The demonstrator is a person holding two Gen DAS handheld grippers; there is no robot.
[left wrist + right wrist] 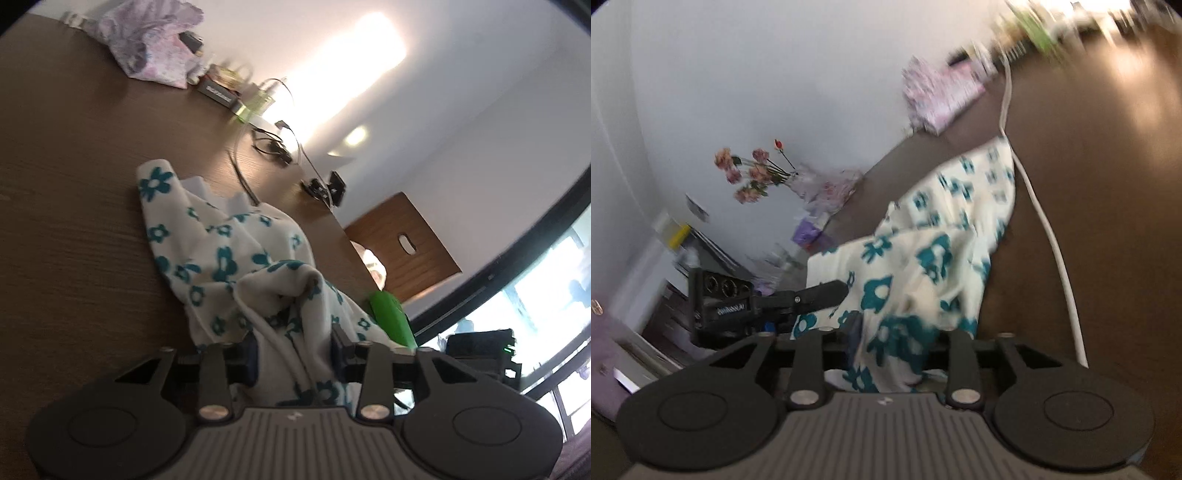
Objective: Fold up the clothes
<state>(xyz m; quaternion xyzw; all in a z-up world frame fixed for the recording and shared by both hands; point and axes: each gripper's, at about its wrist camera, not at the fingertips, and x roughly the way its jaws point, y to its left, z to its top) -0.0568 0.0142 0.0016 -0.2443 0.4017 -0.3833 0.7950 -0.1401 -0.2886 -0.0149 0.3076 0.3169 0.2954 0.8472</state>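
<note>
Gripping bunched cloth, the left gripper (293, 354) pinches the flowered garment (229, 254); the right gripper (894, 347) is clamped on another edge. It trails rumpled across the table (74, 221) (no neat fold visible); folding remains unfinished.

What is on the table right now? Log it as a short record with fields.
surface: brown wooden table
garment: white cloth with teal flowers, crumpled, partly lifted
left gripper: fingers shut on the cloth
right gripper: fingers shut on the cloth
other cloth: pale purple bundle at the table's far edge
cable: white cord beside the garment
</note>
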